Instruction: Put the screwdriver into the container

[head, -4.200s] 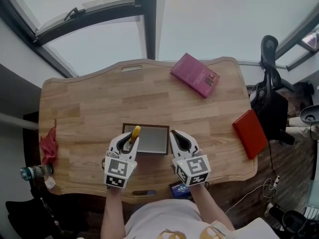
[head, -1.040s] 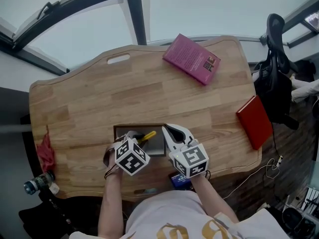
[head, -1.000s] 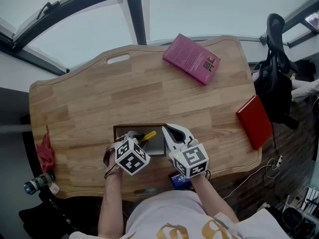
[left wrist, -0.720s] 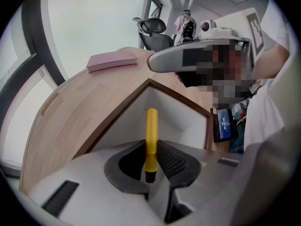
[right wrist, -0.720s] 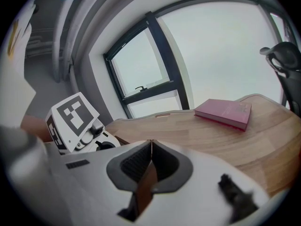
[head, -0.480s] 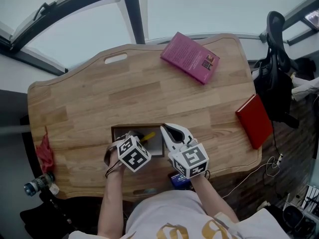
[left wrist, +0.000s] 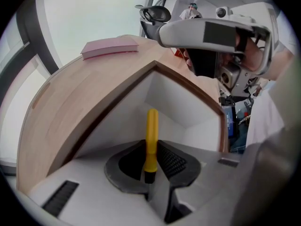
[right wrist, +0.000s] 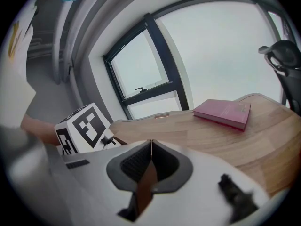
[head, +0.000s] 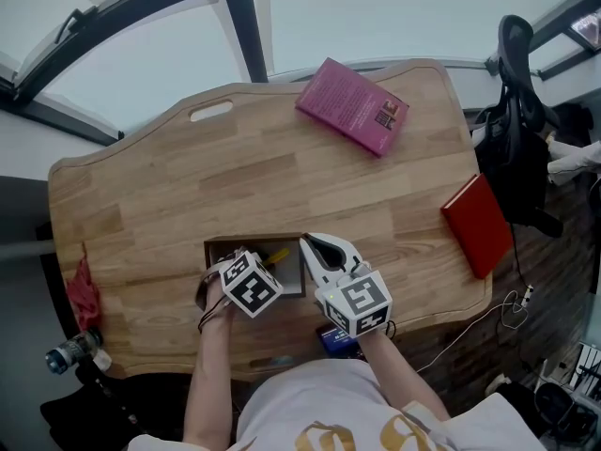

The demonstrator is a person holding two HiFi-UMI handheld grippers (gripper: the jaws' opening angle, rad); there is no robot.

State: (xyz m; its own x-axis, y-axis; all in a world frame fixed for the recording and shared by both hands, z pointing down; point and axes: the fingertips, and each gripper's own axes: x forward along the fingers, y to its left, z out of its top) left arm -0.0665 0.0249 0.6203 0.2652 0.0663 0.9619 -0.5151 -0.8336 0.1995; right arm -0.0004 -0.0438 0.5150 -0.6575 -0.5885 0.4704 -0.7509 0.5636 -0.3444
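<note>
A yellow-handled screwdriver (left wrist: 151,130) is clamped between the pads of my left gripper (left wrist: 151,149), its handle pointing into the container (left wrist: 190,87). The container is a brown-rimmed box with a pale grey inside. In the head view it (head: 218,248) lies near the table's front edge, and my left gripper (head: 254,275) is tipped over it, with a bit of the yellow handle (head: 277,256) showing inside. My right gripper (head: 315,244) rests at the box's right side. In the right gripper view its jaws (right wrist: 151,143) are shut with nothing between them.
A pink book (head: 349,106) lies at the table's far right and a red book (head: 477,225) at the right edge. A red cloth (head: 83,294) and a bottle (head: 70,355) sit at the left. An office chair (head: 512,73) stands beyond the right side.
My left gripper has edged a little further over the box with the screwdriver, so less of the yellow handle shows. The right gripper has stayed beside the box.
</note>
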